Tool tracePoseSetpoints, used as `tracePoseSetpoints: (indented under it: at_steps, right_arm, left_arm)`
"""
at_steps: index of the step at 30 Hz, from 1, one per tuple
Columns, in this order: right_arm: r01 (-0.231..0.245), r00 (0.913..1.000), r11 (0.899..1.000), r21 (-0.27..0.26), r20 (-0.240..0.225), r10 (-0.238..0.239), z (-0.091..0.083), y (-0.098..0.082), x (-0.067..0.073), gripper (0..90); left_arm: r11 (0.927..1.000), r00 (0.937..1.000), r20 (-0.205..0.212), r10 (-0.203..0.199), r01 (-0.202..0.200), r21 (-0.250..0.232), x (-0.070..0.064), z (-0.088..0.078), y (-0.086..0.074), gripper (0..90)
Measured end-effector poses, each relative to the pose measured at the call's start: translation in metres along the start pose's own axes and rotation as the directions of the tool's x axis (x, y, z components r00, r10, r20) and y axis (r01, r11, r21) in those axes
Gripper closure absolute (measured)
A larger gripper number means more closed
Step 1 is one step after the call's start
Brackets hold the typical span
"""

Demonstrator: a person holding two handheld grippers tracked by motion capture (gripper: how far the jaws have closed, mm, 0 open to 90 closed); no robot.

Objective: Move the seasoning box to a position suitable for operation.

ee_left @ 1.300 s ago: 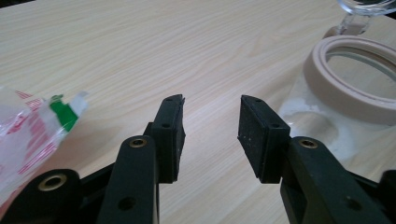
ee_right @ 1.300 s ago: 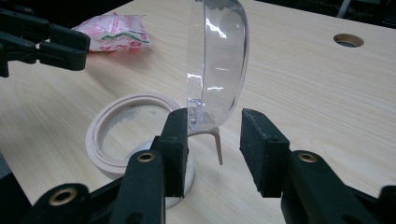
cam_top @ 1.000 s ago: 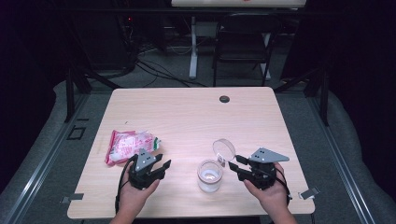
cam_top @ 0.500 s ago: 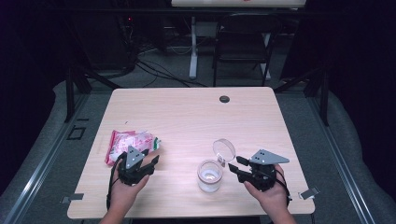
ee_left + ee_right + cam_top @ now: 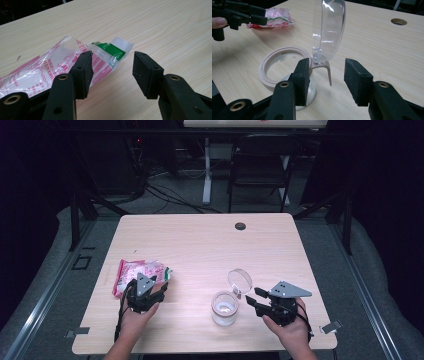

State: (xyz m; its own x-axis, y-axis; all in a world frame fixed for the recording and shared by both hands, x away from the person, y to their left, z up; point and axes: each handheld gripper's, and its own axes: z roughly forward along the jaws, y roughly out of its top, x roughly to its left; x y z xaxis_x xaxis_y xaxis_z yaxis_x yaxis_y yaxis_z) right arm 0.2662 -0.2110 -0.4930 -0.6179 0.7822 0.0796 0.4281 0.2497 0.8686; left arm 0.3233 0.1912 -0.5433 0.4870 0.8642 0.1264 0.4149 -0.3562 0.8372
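Reaching my left gripper down to the snack packet near the table's left edge, jaws just widened, empty; right gripper likewise released beside the open jar.

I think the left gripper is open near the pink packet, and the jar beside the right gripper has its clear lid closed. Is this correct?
Not quite: the jar's clear lid stands open, hinged upright above the rim, as the right gripper view shows. The rest holds: the left gripper is open at the pink packet, and the right gripper is beside the jar.
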Motion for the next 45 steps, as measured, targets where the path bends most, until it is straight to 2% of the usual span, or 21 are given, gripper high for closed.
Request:
tracePoseSetpoints:
  at_steps: [4, 9, 13, 19, 21, 27, 30, 41, 45]
  right_arm:
    - [-0.010, 0.9999, 1.000, 0.000, 0.003, 0.010, -0.002, -0.002, -0.001, 55.3]
    - [-0.011, 0.9999, 1.000, -0.004, 0.008, 0.011, -0.004, -0.003, 0.000, 54.9]
    - [-0.010, 0.9999, 1.000, -0.001, 0.012, 0.010, -0.006, -0.003, 0.001, 54.7]
    - [-0.007, 0.9999, 1.000, -0.007, 0.014, 0.007, -0.009, -0.003, -0.001, 54.5]
    - [-0.013, 0.9998, 1.000, -0.008, 0.016, 0.013, -0.010, -0.003, -0.002, 54.5]
    - [-0.016, 0.9998, 1.000, -0.010, 0.013, 0.016, -0.009, -0.004, -0.001, 54.4]
    - [-0.018, 0.9997, 1.000, -0.013, 0.014, 0.018, -0.010, -0.004, -0.001, 54.4]
    - [-0.025, 0.9996, 1.000, -0.015, 0.014, 0.025, -0.009, -0.006, -0.004, 54.4]
    - [-0.026, 0.9995, 1.000, -0.017, 0.017, 0.026, -0.009, -0.006, -0.004, 54.4]
  left_arm:
    - [1.0000, 1.0000, 0.006, 0.004, -0.004, 0.000, -0.001, 0.005, 0.000, 47.2]
    - [0.9999, 0.9999, -0.008, 0.015, -0.015, 0.007, -0.002, 0.012, 0.001, 47.1]
    - [0.9996, 0.9994, -0.028, 0.022, -0.021, 0.019, 0.001, 0.018, 0.001, 49.4]
    - [0.9996, 0.9996, -0.028, 0.011, -0.010, 0.025, 0.002, 0.024, 0.001, 50.9]
    - [0.9995, 0.9994, -0.030, 0.019, -0.018, 0.025, 0.001, 0.026, 0.003, 51.7]
    - [0.9995, 0.9983, -0.056, 0.020, -0.019, 0.027, 0.000, 0.030, 0.004, 57.7]
    - [0.9997, 0.9978, -0.066, 0.003, -0.001, 0.026, 0.001, 0.030, 0.005, 62.7]
    - [0.9987, 0.9963, -0.074, -0.044, 0.046, 0.023, 0.010, 0.031, 0.005, 81.3]
    - [0.9989, 0.9965, -0.075, -0.039, 0.041, 0.023, 0.011, 0.031, 0.005, 84.2]
